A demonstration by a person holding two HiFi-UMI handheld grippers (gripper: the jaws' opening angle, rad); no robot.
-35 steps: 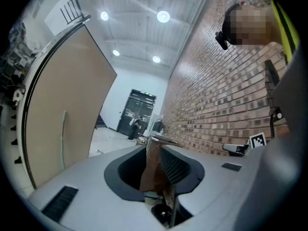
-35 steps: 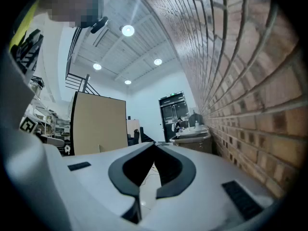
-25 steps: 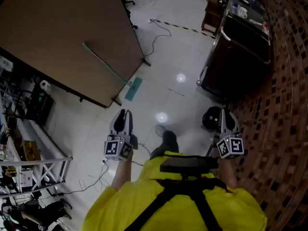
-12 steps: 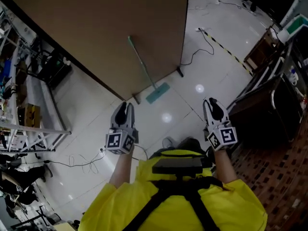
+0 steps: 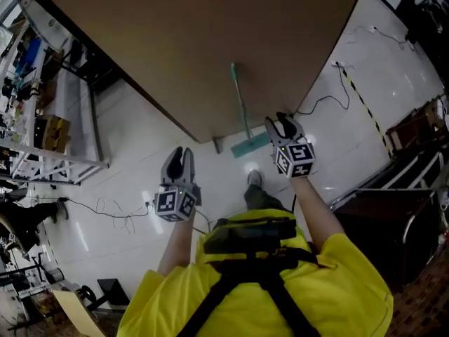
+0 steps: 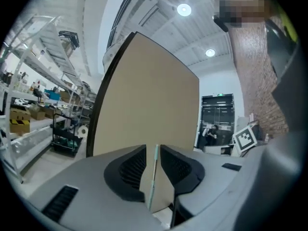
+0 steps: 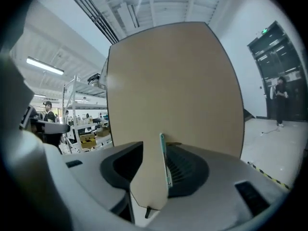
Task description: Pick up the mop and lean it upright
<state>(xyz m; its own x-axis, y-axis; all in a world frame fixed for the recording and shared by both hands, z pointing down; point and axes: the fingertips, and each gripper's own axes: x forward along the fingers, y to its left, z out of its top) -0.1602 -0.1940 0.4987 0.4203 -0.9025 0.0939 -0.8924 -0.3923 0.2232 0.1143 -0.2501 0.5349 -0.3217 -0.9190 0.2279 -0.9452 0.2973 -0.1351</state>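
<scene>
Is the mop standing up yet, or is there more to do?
The mop already leans against the brown board, its head on the floor. Neither claw holds it: the right claw is opening, empty, near it. Left to do: maybe grabbing and resetting it.

I record the mop's foot hidden below the left gripper's body; board cut by the top edge; shelf contents too small to identify.

One mop at 12 o'clock. One brown board behind it. Two grippers: the left gripper at 9 o'clock, the right gripper at 2 o'clock. Two floor cables: one at 2 o'clock, one at 8 o'clock.
</scene>
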